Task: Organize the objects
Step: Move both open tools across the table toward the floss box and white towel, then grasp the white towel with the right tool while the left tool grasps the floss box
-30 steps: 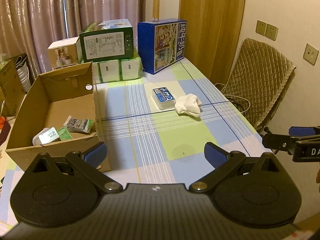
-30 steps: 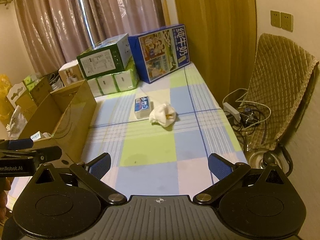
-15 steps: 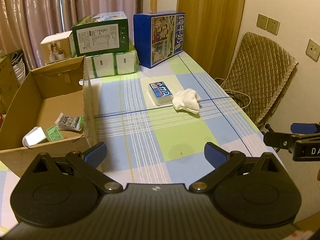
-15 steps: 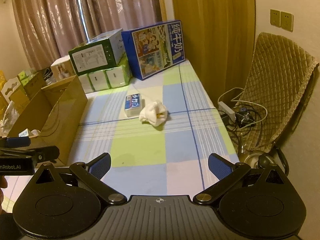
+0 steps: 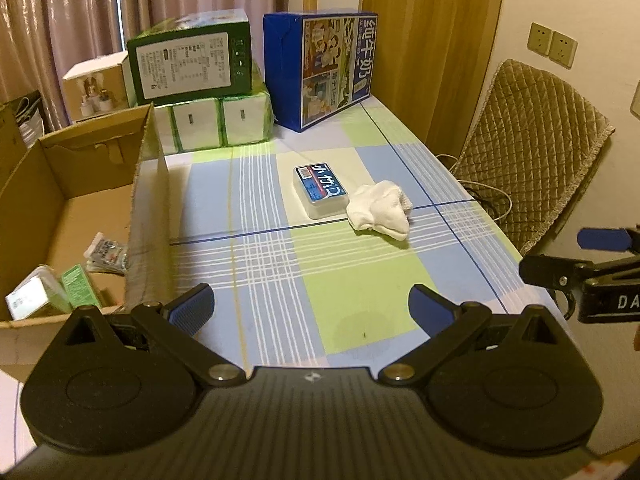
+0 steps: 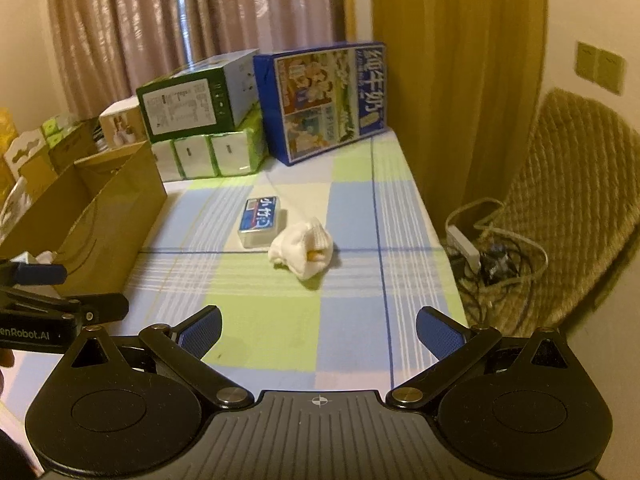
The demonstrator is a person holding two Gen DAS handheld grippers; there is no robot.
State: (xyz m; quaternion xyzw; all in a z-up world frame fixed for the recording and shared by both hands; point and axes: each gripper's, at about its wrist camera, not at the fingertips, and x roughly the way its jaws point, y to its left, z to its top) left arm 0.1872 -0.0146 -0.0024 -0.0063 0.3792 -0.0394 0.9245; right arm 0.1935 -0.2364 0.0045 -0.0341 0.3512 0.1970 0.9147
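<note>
A small clear box with a blue label (image 5: 322,191) (image 6: 261,221) lies on the checked tablecloth, with a rolled white sock (image 5: 379,214) (image 6: 303,249) touching its right side. An open cardboard box (image 5: 72,216) (image 6: 100,216) stands at the table's left, holding a few small packets (image 5: 105,255). My left gripper (image 5: 311,307) hovers open and empty over the near table, well short of the sock. My right gripper (image 6: 319,331) is likewise open and empty, to the right of the left one.
Stacked at the back are a green carton (image 5: 192,62), white-green tissue packs (image 5: 218,122) and a blue milk carton (image 5: 324,70). A quilted chair (image 5: 532,152) and floor cables (image 6: 492,256) lie past the table's right edge.
Both grippers have moved forward toward the box and sock, which now look larger and nearer. Both stay open.
</note>
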